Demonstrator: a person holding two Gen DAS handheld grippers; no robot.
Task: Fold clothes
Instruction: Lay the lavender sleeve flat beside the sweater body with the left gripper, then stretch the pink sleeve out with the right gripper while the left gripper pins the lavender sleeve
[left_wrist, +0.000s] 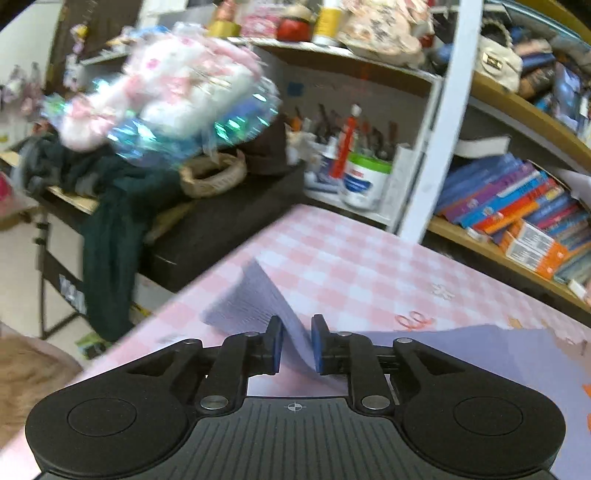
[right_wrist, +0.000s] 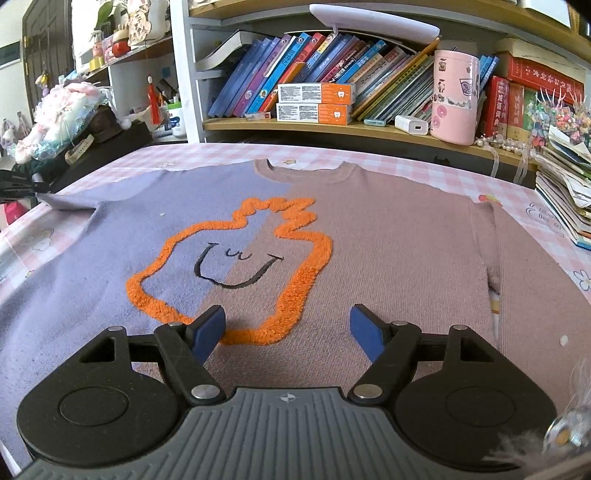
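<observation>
Sweater (right_wrist: 332, 236) flat on table (right_wrist: 461, 177), bookshelf (right_wrist: 332, 127) behind.

A lived-in home room is showing here: children's books (right_wrist: 295, 70) are leaning along a wooden shelf (right_wrist: 332, 127) at the top of the right wrist view, plush toys (left_wrist: 173, 85) are piling up at upper left, and a pink checked cloth (left_wrist: 351, 266) is covering the surface.

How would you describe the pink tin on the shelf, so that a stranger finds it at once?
Look at the wooden shelf behind the table, where the sweater lies. Near its right end, between the leaning books and the red books, stands the pink tin. It is the only round, upright thing there, with small cartoon stickers.
</observation>
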